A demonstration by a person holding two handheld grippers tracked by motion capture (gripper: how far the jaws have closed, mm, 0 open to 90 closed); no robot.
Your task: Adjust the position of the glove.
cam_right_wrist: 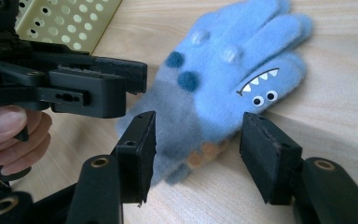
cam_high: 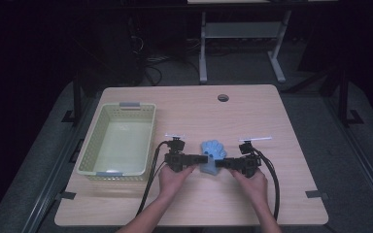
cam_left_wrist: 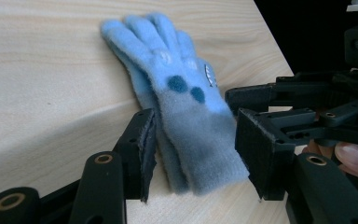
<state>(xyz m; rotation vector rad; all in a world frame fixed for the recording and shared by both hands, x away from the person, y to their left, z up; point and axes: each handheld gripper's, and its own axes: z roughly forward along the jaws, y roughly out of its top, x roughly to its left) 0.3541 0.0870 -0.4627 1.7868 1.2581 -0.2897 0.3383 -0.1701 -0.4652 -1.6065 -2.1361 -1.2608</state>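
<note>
A light blue fleece glove [cam_high: 213, 149] with dark blue dots and a toothed monster face lies flat on the wooden table [cam_high: 252, 111], fingers pointing away from the person. My left gripper [cam_high: 204, 159] comes in from the left. In the left gripper view its jaws [cam_left_wrist: 200, 154] straddle the glove [cam_left_wrist: 186, 93] at the cuff, pads right at its edges without squeezing it. My right gripper [cam_high: 220, 164] comes in from the right. Its jaws [cam_right_wrist: 198, 154] stand open around the glove's cuff [cam_right_wrist: 223, 79], with a gap at the right pad [cam_right_wrist: 261, 154].
A pale yellow-green perforated basket [cam_high: 150, 141] stands empty on the table's left half; its corner [cam_right_wrist: 65, 23] sits behind the left gripper in the right gripper view. A round cable hole [cam_high: 223, 97] is near the far edge. Each gripper trails a black cable toward the near edge.
</note>
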